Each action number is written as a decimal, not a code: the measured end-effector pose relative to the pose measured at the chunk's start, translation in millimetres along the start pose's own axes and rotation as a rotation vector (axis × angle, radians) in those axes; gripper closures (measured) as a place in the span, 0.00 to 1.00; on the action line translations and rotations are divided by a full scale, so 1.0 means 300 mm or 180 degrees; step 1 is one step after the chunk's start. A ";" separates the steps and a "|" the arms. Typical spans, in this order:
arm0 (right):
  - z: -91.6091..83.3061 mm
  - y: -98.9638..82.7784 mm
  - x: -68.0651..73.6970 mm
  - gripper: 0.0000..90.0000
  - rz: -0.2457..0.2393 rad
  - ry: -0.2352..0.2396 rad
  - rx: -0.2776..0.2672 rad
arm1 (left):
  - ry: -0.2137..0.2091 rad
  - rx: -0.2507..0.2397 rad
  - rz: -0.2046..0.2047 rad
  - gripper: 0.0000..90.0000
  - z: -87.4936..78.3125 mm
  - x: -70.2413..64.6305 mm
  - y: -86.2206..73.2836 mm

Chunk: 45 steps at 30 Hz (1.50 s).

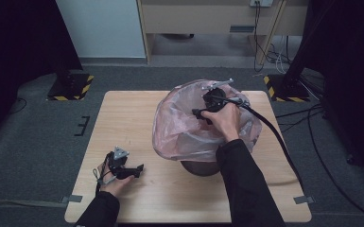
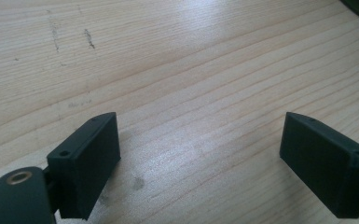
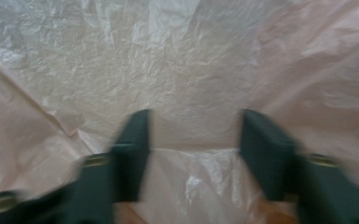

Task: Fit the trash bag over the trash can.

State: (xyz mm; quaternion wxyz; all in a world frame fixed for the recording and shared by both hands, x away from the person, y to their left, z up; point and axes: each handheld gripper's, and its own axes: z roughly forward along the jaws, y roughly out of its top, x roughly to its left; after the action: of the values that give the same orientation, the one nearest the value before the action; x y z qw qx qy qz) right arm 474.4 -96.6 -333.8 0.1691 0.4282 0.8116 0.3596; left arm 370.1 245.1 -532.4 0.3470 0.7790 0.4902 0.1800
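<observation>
A translucent pink plastic bag (image 1: 184, 127) lines a dark round bin (image 1: 199, 167) standing on the wooden table (image 1: 137, 113). My right gripper (image 1: 199, 113) reaches into the bag's mouth from the right, held by a hand. Seen in the right gripper view, the right gripper (image 3: 193, 140) has its jaws open, with the crinkled pink bag (image 3: 168, 60) spread ahead and a fold of film between them. My left gripper (image 1: 139, 168) rests low near the table's front left. In the left gripper view the left gripper (image 2: 200, 144) stands wide open over bare wood (image 2: 182, 70).
The table stands on grey carpet (image 1: 38, 142). A black cable (image 1: 274, 137) trails from the right gripper across the table's right side. Yellow-black striped stand bases (image 1: 71, 87) sit beyond the far corners. A wooden cabinet (image 1: 208, 19) stands at the back.
</observation>
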 end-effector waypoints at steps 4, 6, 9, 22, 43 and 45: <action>0.017 0.008 -0.003 0.25 -0.0103 0.0123 -0.0092 | -0.0003 0.0000 0.0002 0.13 0.000 0.000 0.000; 0.022 0.010 -0.002 0.25 -0.0105 0.0200 -0.0152 | -0.0003 -0.0006 -0.0002 0.13 0.001 0.000 0.000; 0.027 0.011 0.002 0.27 -0.0083 0.0286 -0.0171 | -0.0004 -0.0009 -0.0003 0.13 0.001 0.000 0.000; -0.029 0.005 -0.014 0.50 -0.0125 -0.0104 -0.0131 | -0.0012 -0.0020 -0.0012 0.12 0.002 0.001 -0.001; 0.075 0.007 -0.009 0.17 -0.0085 0.0247 0.0201 | -0.0020 -0.0018 -0.0010 0.12 0.002 0.001 0.000; 0.072 0.010 -0.010 0.17 -0.0090 0.0249 0.0207 | -0.0017 -0.0017 -0.0009 0.12 0.002 0.001 0.000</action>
State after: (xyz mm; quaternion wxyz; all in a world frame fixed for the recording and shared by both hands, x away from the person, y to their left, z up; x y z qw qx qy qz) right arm 490.5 -88.5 -346.6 0.1283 0.4076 0.8348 0.3471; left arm 370.7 245.2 -532.8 0.3507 0.7778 0.4899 0.1788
